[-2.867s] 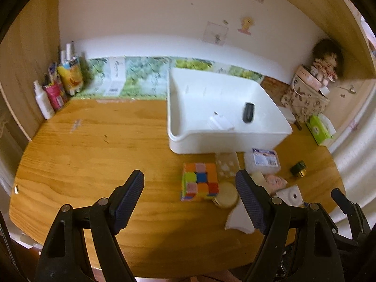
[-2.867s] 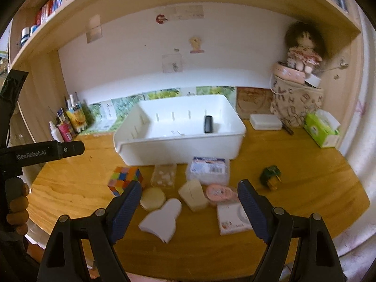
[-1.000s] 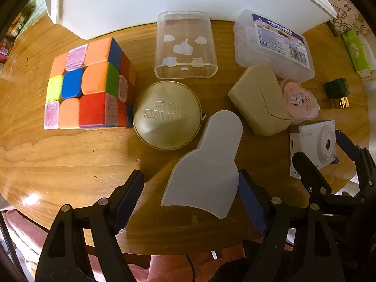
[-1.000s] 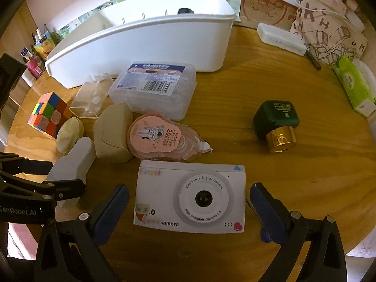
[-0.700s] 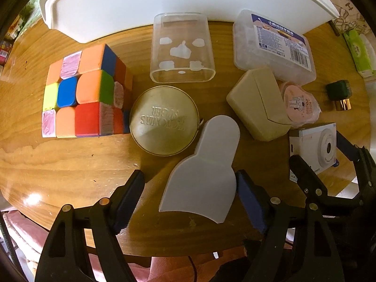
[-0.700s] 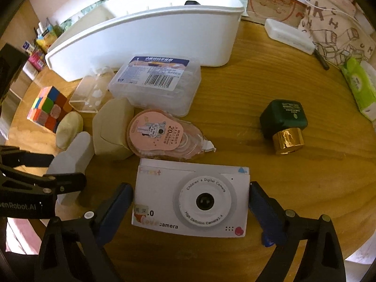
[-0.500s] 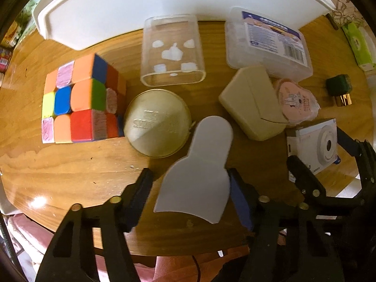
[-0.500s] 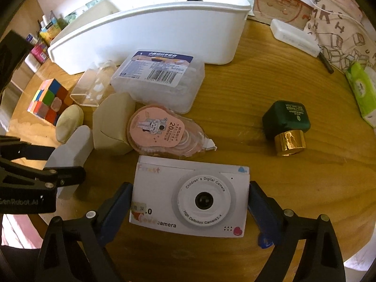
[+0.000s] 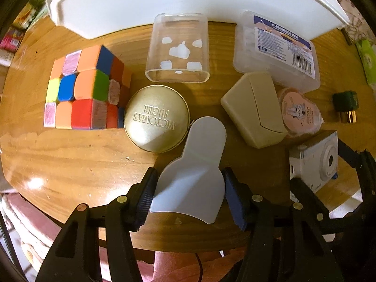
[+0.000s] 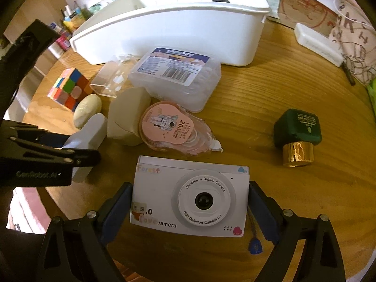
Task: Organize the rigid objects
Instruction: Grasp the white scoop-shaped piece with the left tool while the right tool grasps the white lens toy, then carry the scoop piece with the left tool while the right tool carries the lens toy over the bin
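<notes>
My left gripper (image 9: 188, 192) points down at the table's near edge. Its jaws are closing, and both pads touch the sides of a flat white bottle-shaped piece (image 9: 192, 162). My right gripper (image 10: 190, 202) has its pads against both ends of a white children's toy camera (image 10: 155, 188) lying lens-up on the wood. The camera (image 9: 315, 162) also shows at the right in the left wrist view. Behind the loose objects stands a white bin (image 10: 164, 28), with a dark item showing over its far rim.
On the wooden table (image 9: 70, 164) lie a colour cube (image 9: 82, 87), a round gold tin (image 9: 156, 117), a clear case (image 9: 178, 49), a beige box (image 9: 253, 108), pink correction tape (image 10: 169, 124), a labelled plastic box (image 10: 176, 75) and a green gold-capped bottle (image 10: 297, 129).
Both grippers came down from a high view to the objects. The left jaws narrowed onto the white piece. The right jaws drew in to the camera's ends.
</notes>
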`<state>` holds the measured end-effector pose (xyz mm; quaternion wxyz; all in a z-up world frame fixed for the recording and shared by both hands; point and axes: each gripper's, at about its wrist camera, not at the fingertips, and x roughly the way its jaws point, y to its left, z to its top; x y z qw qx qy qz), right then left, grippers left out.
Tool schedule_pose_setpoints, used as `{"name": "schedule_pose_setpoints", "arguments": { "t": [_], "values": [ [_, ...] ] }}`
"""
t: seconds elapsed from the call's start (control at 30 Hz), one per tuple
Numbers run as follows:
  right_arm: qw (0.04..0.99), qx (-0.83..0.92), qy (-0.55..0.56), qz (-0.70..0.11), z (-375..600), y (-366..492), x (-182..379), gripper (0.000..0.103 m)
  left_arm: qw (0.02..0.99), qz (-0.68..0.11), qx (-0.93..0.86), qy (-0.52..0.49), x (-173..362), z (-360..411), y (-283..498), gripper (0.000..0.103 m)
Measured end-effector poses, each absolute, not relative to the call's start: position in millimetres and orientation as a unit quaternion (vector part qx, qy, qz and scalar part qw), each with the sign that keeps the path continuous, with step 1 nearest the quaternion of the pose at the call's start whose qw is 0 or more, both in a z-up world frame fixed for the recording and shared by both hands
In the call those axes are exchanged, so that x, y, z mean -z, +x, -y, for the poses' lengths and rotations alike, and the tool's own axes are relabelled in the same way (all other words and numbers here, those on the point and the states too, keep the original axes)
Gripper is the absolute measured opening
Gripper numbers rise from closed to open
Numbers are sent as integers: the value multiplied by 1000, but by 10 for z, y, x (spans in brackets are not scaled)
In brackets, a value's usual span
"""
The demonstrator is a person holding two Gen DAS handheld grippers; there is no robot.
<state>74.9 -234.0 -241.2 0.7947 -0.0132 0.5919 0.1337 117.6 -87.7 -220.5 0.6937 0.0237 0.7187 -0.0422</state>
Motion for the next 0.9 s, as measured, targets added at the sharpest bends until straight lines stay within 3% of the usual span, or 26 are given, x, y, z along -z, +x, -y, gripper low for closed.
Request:
{"name": "schedule_pose_setpoints", "arguments": {
  "t": [0.4,0.9],
  "values": [
    [793,-227,-34,-565,2479,691,1983,94,695,-718,29,-31,1906,873,992,60],
    [818,-292,-67,-491,2431,820,1172,94,763,-645,17,-15,881,672,943,60]
  ]
}}
